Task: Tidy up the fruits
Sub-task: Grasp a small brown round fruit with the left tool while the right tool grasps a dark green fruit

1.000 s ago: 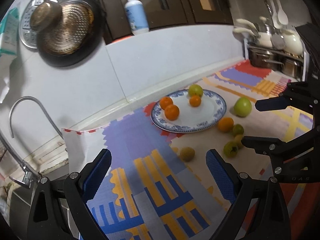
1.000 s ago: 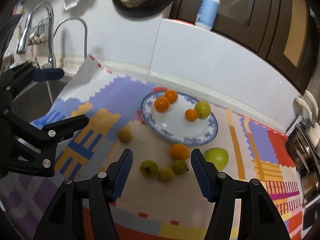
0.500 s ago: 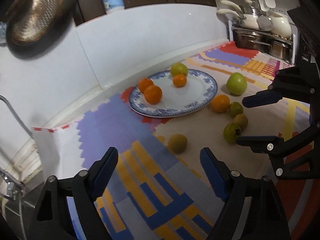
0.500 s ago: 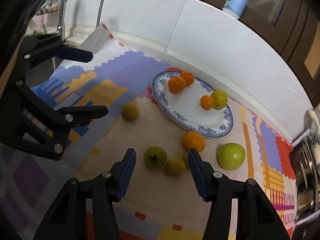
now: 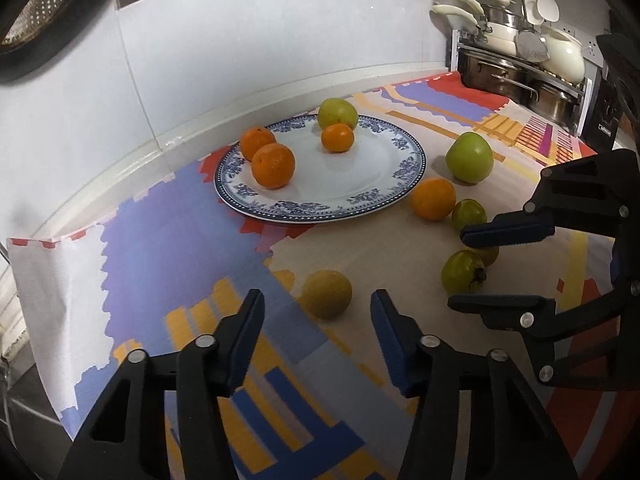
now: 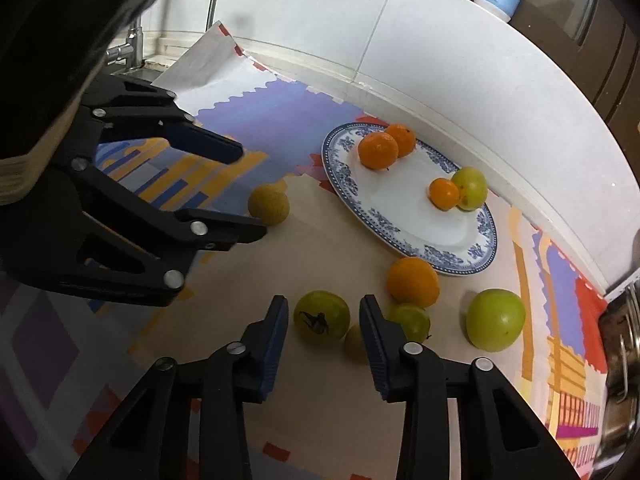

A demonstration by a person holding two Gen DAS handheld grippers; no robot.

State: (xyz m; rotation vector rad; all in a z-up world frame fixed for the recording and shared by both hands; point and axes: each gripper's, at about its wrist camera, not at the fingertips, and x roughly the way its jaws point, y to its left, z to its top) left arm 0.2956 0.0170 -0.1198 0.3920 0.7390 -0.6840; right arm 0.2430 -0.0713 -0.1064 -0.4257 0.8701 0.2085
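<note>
Both open, the left tongs (image 5: 316,316) are framing a yellowish fruit (image 5: 327,294) and the right tongs (image 6: 323,322) a green fruit (image 6: 321,316) on the desk (image 6: 320,252), either likely rolling away if squeezed off-centre, missing the plate (image 5: 384,196).
</note>
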